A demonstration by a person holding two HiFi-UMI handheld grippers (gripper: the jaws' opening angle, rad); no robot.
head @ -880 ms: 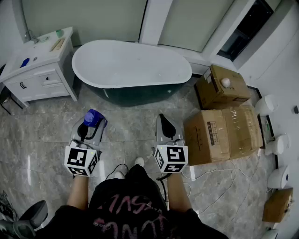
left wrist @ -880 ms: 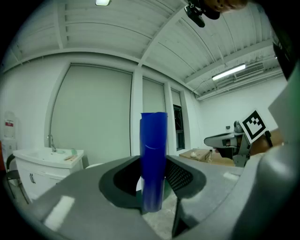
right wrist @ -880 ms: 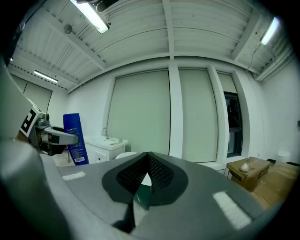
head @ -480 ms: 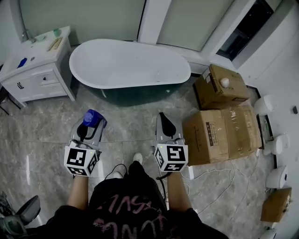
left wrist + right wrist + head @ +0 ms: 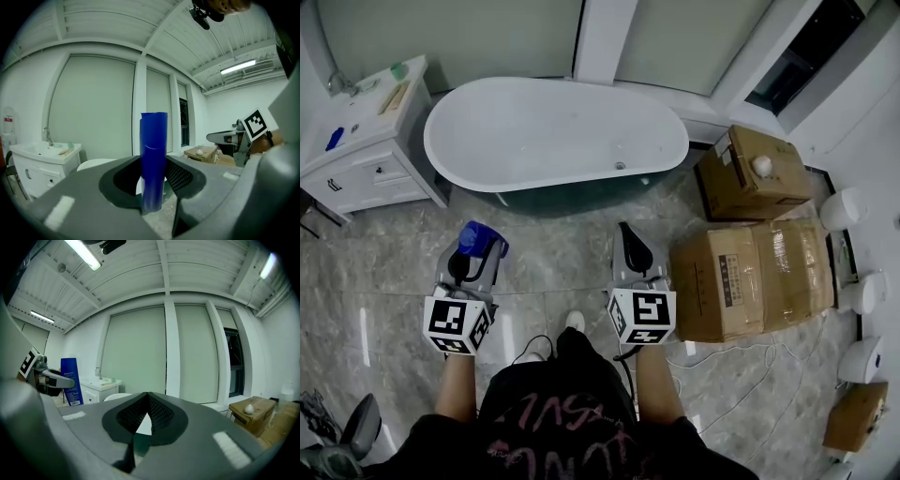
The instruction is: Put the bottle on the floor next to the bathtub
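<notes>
Holds a blue bottle upright in the left gripper, jaws pressed against its sides, bottom seated between them and top standing well above. Hangs over the marble floor, not set down, with the bathtub ahead of that gripper and a little to its right. Shows the right gripper with nothing in it, jaws brought together at the tips, beside the left one, cardboard boxes just off its right side.
</notes>
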